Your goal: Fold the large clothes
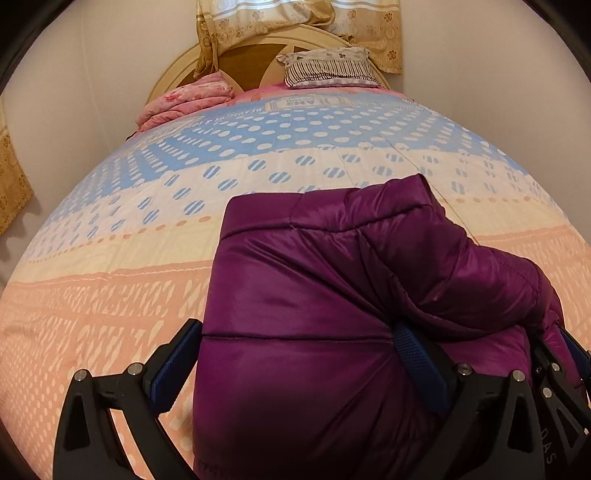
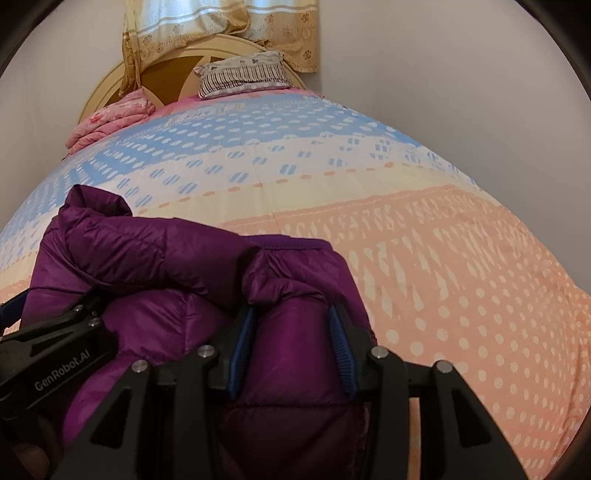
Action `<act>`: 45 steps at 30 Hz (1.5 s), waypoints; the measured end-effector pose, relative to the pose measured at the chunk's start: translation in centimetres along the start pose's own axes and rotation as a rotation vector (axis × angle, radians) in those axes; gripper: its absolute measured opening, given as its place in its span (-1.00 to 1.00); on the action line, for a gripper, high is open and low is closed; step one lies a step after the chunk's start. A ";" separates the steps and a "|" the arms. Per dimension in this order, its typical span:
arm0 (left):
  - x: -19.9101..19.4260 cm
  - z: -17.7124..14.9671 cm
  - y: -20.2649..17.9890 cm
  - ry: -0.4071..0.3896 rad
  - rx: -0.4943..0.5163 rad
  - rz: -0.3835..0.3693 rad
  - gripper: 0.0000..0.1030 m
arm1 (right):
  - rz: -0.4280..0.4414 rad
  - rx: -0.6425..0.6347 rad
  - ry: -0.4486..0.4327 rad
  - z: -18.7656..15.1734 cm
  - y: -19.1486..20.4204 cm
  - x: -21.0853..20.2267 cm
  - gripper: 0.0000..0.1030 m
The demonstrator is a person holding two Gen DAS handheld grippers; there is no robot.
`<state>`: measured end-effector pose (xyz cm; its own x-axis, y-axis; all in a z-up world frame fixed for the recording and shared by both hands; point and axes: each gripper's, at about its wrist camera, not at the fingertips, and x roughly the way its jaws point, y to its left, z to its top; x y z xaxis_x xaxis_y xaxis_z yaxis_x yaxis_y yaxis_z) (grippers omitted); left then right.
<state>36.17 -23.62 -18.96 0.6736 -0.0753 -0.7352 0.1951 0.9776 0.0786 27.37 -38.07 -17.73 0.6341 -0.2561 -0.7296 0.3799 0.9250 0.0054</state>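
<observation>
A purple puffer jacket lies folded in a bundle on the bed's patterned quilt. My left gripper stands wide open around the bundle's near left part, its fingers on either side of it. In the right wrist view the jacket fills the lower left. My right gripper straddles a puffy fold of the jacket, both blue pads against the fabric. The left gripper's black body shows at the left of that view, close beside the right one.
The quilt spreads free to the left, right and far side of the jacket. At the headboard lie a striped pillow and a folded pink blanket. Walls stand close on both sides, with curtains behind.
</observation>
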 end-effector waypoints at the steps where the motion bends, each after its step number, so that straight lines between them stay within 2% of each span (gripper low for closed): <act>1: 0.1 0.0 0.0 0.003 0.000 -0.002 0.98 | 0.000 0.000 0.003 0.0 0.0 0.0 -0.11; 45: 1.2 -0.2 -0.2 0.028 0.029 0.008 0.98 | -0.004 -0.009 0.048 0.3 -0.4 1.8 -0.08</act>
<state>36.79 -23.88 -19.96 0.6555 -0.0613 -0.7527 0.2102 0.9721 0.1039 28.57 -38.96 -18.80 0.5993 -0.2464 -0.7617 0.3763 0.9265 -0.0036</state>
